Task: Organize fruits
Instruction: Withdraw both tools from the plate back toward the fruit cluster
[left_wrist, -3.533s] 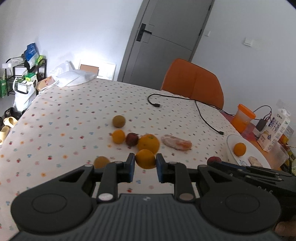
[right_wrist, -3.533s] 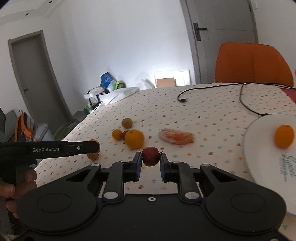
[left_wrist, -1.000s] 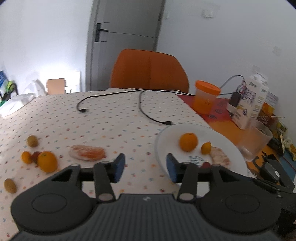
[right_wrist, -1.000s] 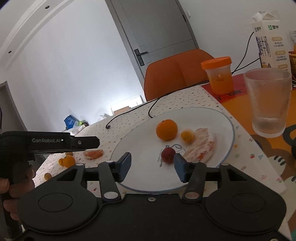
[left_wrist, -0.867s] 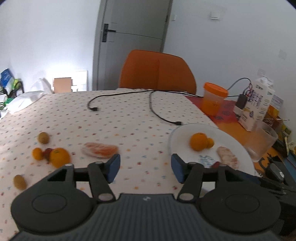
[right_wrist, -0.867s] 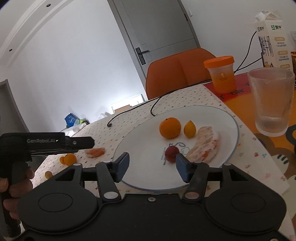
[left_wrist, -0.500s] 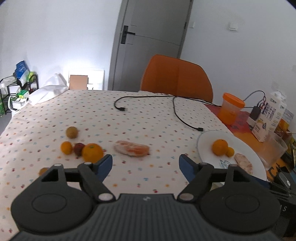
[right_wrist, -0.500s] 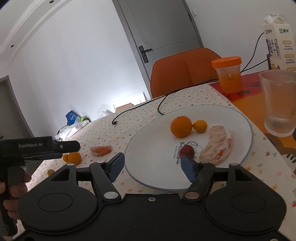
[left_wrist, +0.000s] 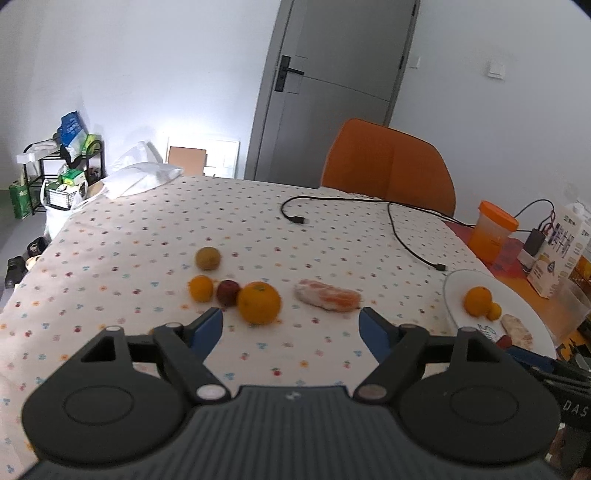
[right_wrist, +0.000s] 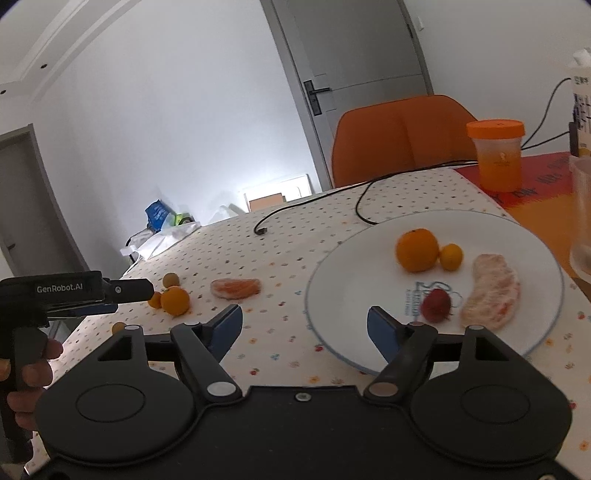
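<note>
My left gripper (left_wrist: 290, 326) is open and empty, held above the dotted tablecloth just in front of a large orange (left_wrist: 258, 302), a dark red fruit (left_wrist: 228, 292), a small orange (left_wrist: 201, 288), a brown kiwi (left_wrist: 208, 257) and a peeled citrus piece (left_wrist: 328, 297). My right gripper (right_wrist: 304, 330) is open and empty at the near left rim of the white plate (right_wrist: 343, 280). On the plate lie an orange (right_wrist: 417, 250), a small yellow fruit (right_wrist: 451, 257), a red fruit (right_wrist: 436, 305) and a peeled citrus piece (right_wrist: 491, 291).
A black cable (left_wrist: 406, 232) runs across the far table. An orange-lidded cup (left_wrist: 494, 229), a milk carton (left_wrist: 561, 251) and a glass (right_wrist: 581, 218) stand at the right. An orange chair (left_wrist: 388, 166) is behind the table.
Both grippers let go of their fruits on the plate and opened wide. My left gripper swung back left toward the loose fruits. My right gripper drew back a little from the plate.
</note>
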